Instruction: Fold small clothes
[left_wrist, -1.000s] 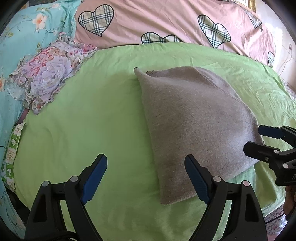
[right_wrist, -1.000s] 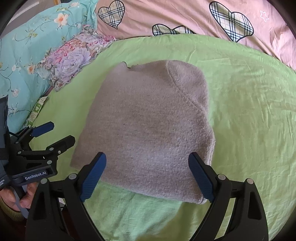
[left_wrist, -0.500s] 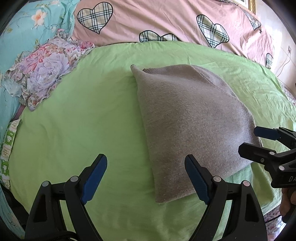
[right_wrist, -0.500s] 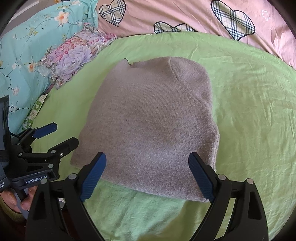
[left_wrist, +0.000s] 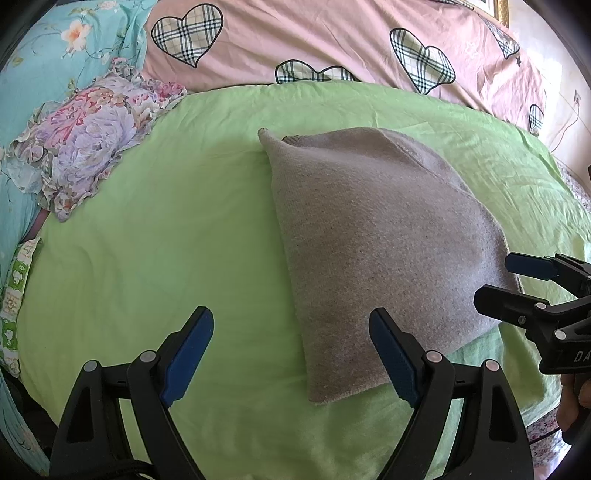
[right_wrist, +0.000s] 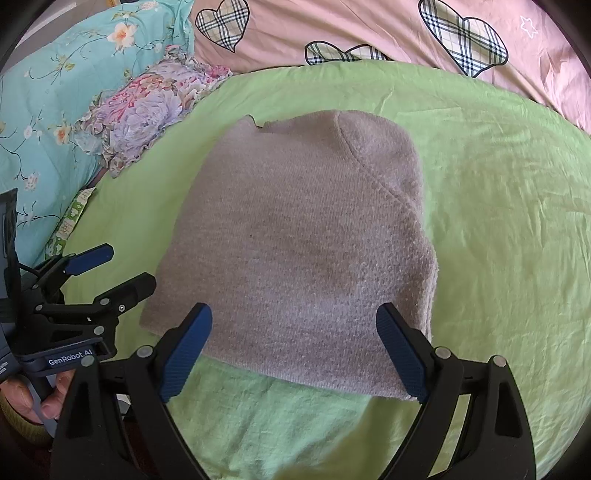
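Left hand-held gripper (left_wrist: 291, 354): jaws spread wide, holding nothing. It hovers above the green sheet (left_wrist: 166, 258), with its right fingertip over the near-left corner of the grey knit garment (left_wrist: 376, 251); contact cannot be confirmed.

Right hand-held gripper (right_wrist: 295, 354): jaws spread wide, holding nothing. It hovers over the near edge of the grey knit garment, both fingertips above the fabric near that edge; contact cannot be confirmed. In the left wrist view it appears at the garment's near-right corner, with jaws parted.

Garment position: the grey knit garment lies on the green sheet of the bed, near the sheet's middle. It forms a compact, thick, roughly rectangular stack with a stitched seam curving across its far-right part and doubled edges along its right side.

Surroundings relative to the garment: a floral frilled pillow (right_wrist: 147, 110) lies well apart at the far left; a pink heart-print quilt (right_wrist: 369, 29) lies beyond the far edge.

Task status (judgement): the garment appears already folded at least once. Remaining work is likely one more fold or final squaring of the edges.
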